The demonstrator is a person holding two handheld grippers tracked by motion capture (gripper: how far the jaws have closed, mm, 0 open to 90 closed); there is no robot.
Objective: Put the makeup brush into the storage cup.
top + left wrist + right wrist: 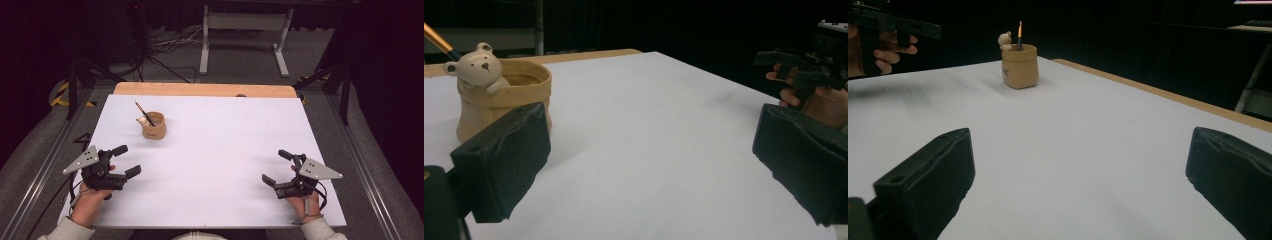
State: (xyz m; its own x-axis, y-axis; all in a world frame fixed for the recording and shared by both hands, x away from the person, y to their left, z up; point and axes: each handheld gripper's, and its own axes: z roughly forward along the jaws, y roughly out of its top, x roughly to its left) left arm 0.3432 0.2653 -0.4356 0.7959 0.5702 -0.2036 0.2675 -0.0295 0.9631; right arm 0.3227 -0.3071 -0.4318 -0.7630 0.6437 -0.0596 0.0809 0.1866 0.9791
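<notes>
A tan sack-shaped pot (pixel 153 126) with a small bear figure (pixel 142 120) on its rim stands on the white table sheet (pixel 220 145), left of centre and toward the back. A pencil (pixel 144 113) leans out of it. The left gripper view has the pot (pixel 511 95) close ahead, bear (pixel 477 65) facing me. In the right gripper view the pot (pixel 1019 66) stands far off. My left gripper (pixel 126 160) rests open at the front left, nothing between its jaws. At the front right my right gripper (pixel 276 167) is open too, holding nothing.
A wooden strip (pixel 205 89) of the tabletop runs along the far edge. Behind the table stand a white metal frame (pixel 245 35) and floor cables (pixel 170 45). Metal rails flank both sides. The sheet's wide middle lies between the two grippers.
</notes>
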